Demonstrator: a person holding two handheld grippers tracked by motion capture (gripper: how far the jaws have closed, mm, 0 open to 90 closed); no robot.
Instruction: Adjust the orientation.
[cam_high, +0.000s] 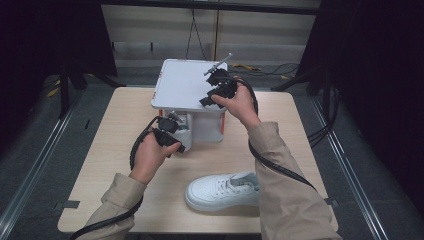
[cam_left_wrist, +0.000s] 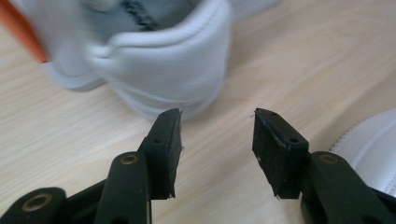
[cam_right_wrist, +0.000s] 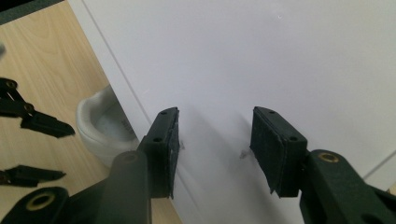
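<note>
A white shoe box stands at the back of the table, its white lid (cam_high: 182, 82) (cam_right_wrist: 280, 56) lying on top. The heel of a white sneaker (cam_high: 184, 134) (cam_left_wrist: 159, 60) (cam_right_wrist: 100, 123) pokes out at the box's front left. My left gripper (cam_high: 180, 143) (cam_left_wrist: 217, 135) (cam_right_wrist: 67, 153) is open just short of that heel, with nothing between its jaws. Over the lid's right part my right gripper (cam_high: 209, 90) (cam_right_wrist: 215, 135) is open, its tips close against the lid's surface. A second white sneaker (cam_high: 225, 190) (cam_left_wrist: 373, 144) lies on the table near the front.
The wooden table (cam_high: 115, 150) has bare space left of the box and along the front left. An orange edge of the box (cam_left_wrist: 23, 32) shows beside the heel. Cables trail from both grippers down the person's sleeves. Dark floor and rails surround the table.
</note>
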